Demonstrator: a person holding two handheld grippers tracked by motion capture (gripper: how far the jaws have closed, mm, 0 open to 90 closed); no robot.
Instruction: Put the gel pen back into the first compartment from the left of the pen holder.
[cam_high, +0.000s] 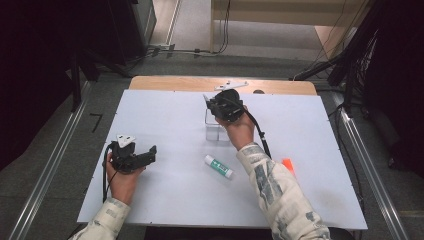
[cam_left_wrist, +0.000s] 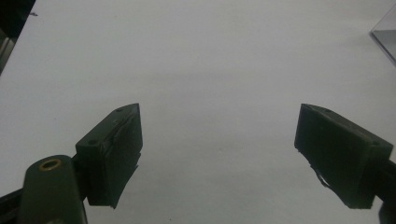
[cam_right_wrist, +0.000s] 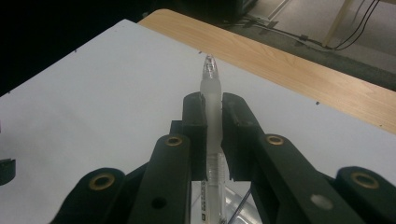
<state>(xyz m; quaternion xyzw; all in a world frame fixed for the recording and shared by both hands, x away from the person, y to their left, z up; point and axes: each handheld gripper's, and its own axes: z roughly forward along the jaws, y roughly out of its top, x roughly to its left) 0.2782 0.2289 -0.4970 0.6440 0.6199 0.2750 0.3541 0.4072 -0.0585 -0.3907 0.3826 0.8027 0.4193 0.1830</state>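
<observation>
Right gripper (cam_right_wrist: 213, 116) is clamping the pen (cam_right_wrist: 212, 100) between its jaws, holding it over the clear holder (cam_high: 218, 131). Left gripper (cam_left_wrist: 219, 154) is idling, jaws wide. Next, probably: lowering the pen in, then releasing.

The high view is evenly lit from overhead: the white table top (cam_high: 165, 115) reads bright and flat, with only soft, short shadows under the hands, while the floor and the corners left and right sink into near black. It is a little soft and grainy, and straight rails at the sides bow slightly outward.

The left gripper view is dim and greyish; the table surface fades darker toward the bottom, and the black pads (cam_left_wrist: 116, 151) are blurred at close range, with almost no surface detail.

The right gripper view is dim too. The translucent pen (cam_right_wrist: 212, 100) catches a small highlight at its tip, and the near linkage is soft.
</observation>
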